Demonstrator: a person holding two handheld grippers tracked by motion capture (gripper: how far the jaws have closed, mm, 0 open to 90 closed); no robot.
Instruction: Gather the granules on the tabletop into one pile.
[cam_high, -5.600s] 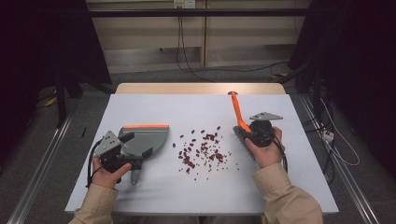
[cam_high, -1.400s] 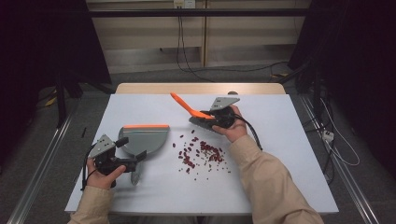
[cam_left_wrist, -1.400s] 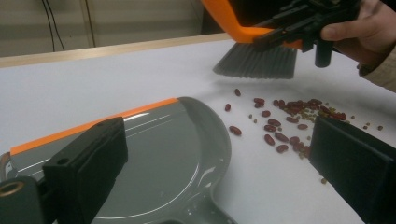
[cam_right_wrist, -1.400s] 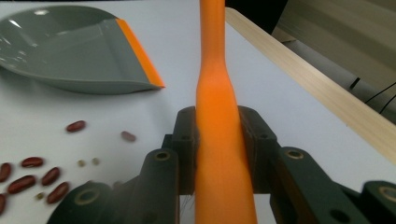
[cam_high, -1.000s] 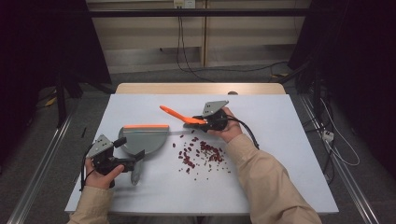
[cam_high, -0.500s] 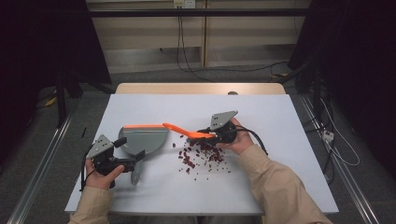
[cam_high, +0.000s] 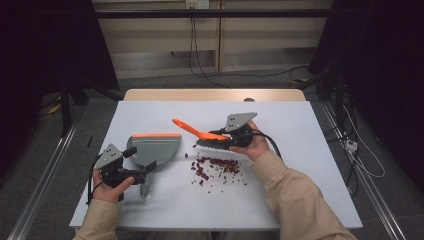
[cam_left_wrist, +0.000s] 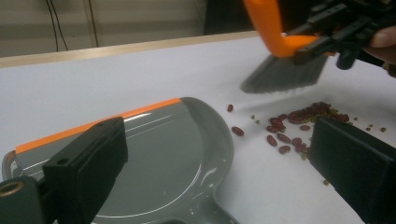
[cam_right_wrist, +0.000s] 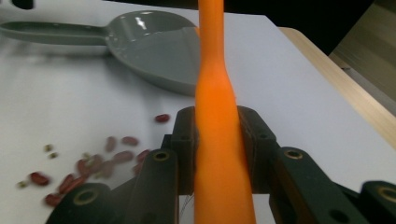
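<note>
White sheeting covers the table (cam_high: 300, 165) in the high view; red beans (cam_high: 217, 167) lie scattered near its middle. The right hand-held gripper (cam_high: 227, 141) clamps an orange brush (cam_high: 200, 134) just above the beans' far edge. The left hand-held gripper (cam_high: 142, 172), toward the near left corner, meets the grey dustpan (cam_high: 150, 150) at its handle.

From the left gripper view, jaws stand wide apart over the dustpan (cam_left_wrist: 177, 154); whether they grip it I cannot tell.

Right gripper view: jaws closed tight on the brush handle (cam_right_wrist: 217, 140).
</note>
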